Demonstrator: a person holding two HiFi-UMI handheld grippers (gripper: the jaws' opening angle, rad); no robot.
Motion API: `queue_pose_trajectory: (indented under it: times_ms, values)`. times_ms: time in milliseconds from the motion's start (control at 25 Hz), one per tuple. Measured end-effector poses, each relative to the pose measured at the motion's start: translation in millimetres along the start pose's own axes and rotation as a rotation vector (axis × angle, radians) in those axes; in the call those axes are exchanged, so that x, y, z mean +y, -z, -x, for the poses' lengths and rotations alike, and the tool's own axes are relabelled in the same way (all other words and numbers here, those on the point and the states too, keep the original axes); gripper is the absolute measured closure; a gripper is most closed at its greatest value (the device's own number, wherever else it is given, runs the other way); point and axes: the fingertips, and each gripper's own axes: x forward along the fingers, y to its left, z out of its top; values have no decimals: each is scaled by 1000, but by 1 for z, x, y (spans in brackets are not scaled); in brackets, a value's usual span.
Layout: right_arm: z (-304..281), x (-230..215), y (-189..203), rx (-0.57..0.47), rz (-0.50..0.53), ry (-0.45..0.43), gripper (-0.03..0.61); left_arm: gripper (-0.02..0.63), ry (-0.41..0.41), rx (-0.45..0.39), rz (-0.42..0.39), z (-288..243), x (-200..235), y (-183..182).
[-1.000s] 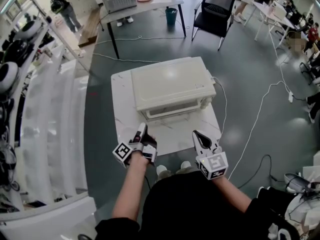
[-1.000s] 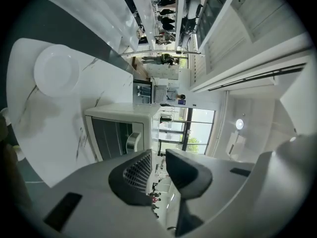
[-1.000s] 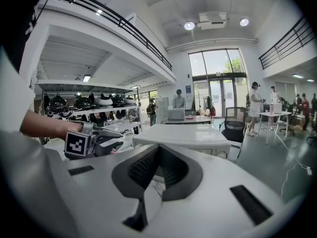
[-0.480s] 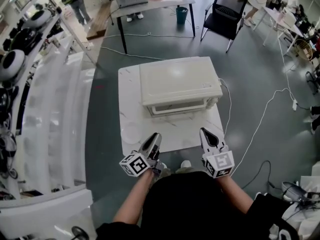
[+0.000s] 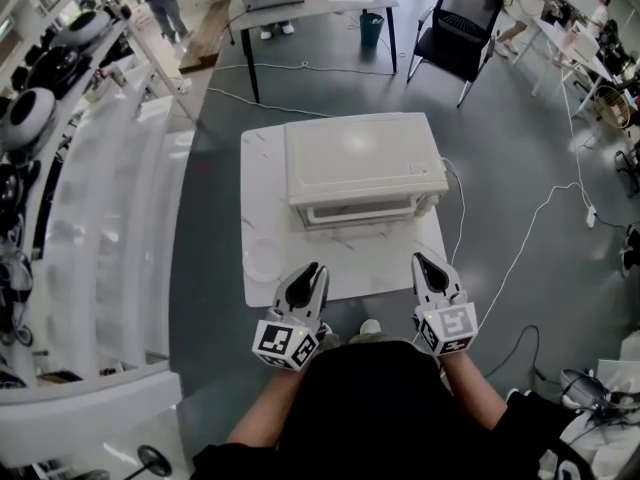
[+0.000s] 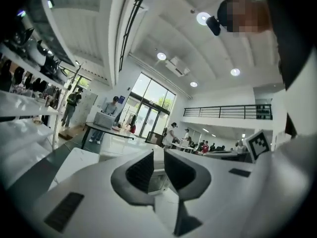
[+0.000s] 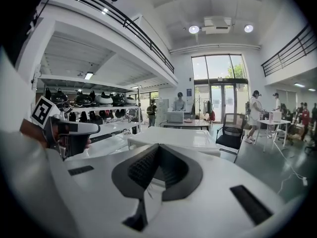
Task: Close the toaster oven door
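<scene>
The toaster oven [image 5: 362, 163] stands on the far half of a white marbled desk [image 5: 262, 168], directly ahead of me. It is a cream, box-shaped unit with a flat, smooth top and rounded corners. Its door [image 5: 362, 211] faces me and sits upright against the front, closed. The interior is hidden, so I cannot tell what it contains.

My left gripper [image 5: 313, 272] hangs over the near edge of the desk, well apart from the oven. Its jaws have just been closing. They now stand a narrow gap apart with nothing between them, and the oven front shows through the gap. The pads are dark and ribbed, set in smooth white shells.

My right gripper [image 5: 428, 264] hangs over the near right corner of the desk, also clear of the oven. Its jaws are together at the tips and hold nothing.

Beyond the desk, a white cable [image 5: 520, 238] trails across the grey floor. A black chair [image 5: 458, 30] stands beside a further table.
</scene>
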Motion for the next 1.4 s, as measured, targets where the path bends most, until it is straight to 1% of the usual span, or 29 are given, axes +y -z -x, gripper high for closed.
queue_pose_trajectory:
  times_ms: [80,160,320,440,560,640,720,920,1160,1400]
  values:
    - [0,-1,2,1,4,0,558,535,-16,23,-14,0,3,-1]
    - [1,-1,5,6,4,-1,558,537,-38,23,-31,2,6,-3]
    - [2,-3,1,-5,-1,8,558,560,-83,-14,-123,8,14,-17]
    - [-1,-6,-1,-22,10,10,558,589,-123,-30,-152,12,24,-24]
    - [-1,-11,-1,-21,62,24,558,595,-159,-5,-162,12,32,-25]
    - [0,-17,1,-20,75,38,558,595,-165,-5,-174,12,33,-27]
    - [0,-26,2,-18,53,55,558,595,-161,-9,-181,12,33,-29]
    - [2,-43,6,-6,19,78,558,595,-165,-2,-156,8,34,-23]
    - [1,-49,3,-24,8,87,558,595,-157,5,-174,2,36,-23]
    - [0,-47,-2,-35,6,81,558,595,-165,6,-184,2,38,-26]
